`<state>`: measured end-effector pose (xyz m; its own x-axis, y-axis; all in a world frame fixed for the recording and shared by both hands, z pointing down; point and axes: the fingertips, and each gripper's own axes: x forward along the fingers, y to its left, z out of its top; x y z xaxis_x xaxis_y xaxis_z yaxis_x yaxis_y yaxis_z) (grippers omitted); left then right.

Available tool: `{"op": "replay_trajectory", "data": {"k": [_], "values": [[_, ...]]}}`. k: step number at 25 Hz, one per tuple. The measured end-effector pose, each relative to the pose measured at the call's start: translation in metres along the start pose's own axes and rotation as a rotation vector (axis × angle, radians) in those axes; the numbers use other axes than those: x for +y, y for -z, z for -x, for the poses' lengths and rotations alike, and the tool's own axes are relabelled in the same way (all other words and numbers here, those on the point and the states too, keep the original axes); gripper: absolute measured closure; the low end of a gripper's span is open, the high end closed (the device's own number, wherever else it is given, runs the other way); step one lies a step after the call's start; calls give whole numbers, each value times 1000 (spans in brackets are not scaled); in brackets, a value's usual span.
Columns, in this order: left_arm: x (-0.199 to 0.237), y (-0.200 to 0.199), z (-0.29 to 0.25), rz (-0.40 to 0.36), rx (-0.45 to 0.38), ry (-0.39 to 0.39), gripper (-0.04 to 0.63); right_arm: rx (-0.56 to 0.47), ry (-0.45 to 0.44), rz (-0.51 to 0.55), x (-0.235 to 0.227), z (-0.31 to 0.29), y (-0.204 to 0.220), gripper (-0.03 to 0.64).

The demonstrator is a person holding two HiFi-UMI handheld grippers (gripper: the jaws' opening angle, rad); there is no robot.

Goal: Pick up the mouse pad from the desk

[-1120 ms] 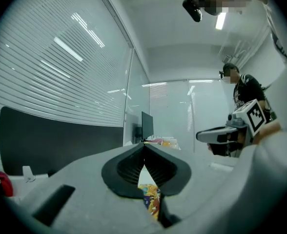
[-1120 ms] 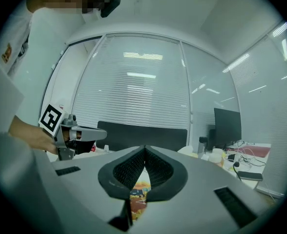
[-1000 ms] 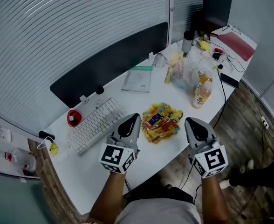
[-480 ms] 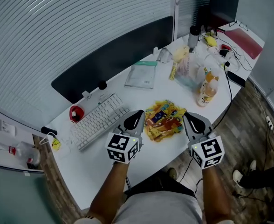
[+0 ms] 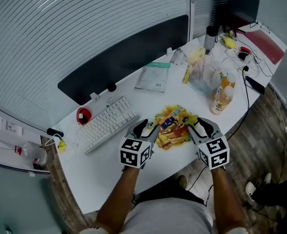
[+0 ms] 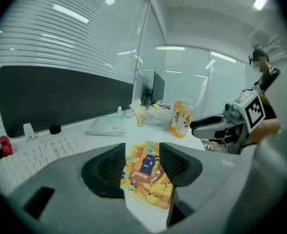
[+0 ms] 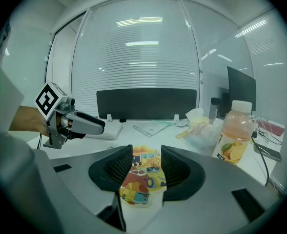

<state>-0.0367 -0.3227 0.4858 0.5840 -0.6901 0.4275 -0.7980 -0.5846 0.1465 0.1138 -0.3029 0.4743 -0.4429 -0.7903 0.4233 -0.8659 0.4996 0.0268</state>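
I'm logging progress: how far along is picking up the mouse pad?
Done: the left gripper and right gripper flank the mouse pad. In hand: both pairs of fingers are opening, pad in line between them, unpinched. Left: grip and lift; it lies flat on the desk.

- No word, brand name or number could be read anywhere in my views.
- The cubes on my left claw (image 5: 147, 127) and my right claw (image 5: 202, 126) each showed a black-and-white square marker, a pattern without letters. Both claws' jaws were opening, with nothing gripped between them.
- The orange drink bottle (image 7: 235, 133) wore a label with a picture of cut oranges. Its print was too blurred to read.
- The mouse pad (image 5: 173, 127) bore bright cartoon pictures, and I could not make out any lettering on it.
- The flat packet (image 5: 153, 78) with the green strip carried print too small to read.
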Motion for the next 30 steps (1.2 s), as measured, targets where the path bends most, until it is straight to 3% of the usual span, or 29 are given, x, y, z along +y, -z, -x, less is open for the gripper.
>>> {"op": "replay_trajectory", "data": {"k": [6,13,20,30], "values": [[5,29,-11,33,114,-41,307,133,-22,13,-7,-22,33,382],[16,59,-27,65,229,-71,257,255,-15,-17,-23,-43,61,333],[24,82,-40,88,321,-101,231,314,-22,-70,-39,-58,77,321],[27,96,-52,68,365,-122,225,364,-18,-104,-48,-74,88,319]]}}
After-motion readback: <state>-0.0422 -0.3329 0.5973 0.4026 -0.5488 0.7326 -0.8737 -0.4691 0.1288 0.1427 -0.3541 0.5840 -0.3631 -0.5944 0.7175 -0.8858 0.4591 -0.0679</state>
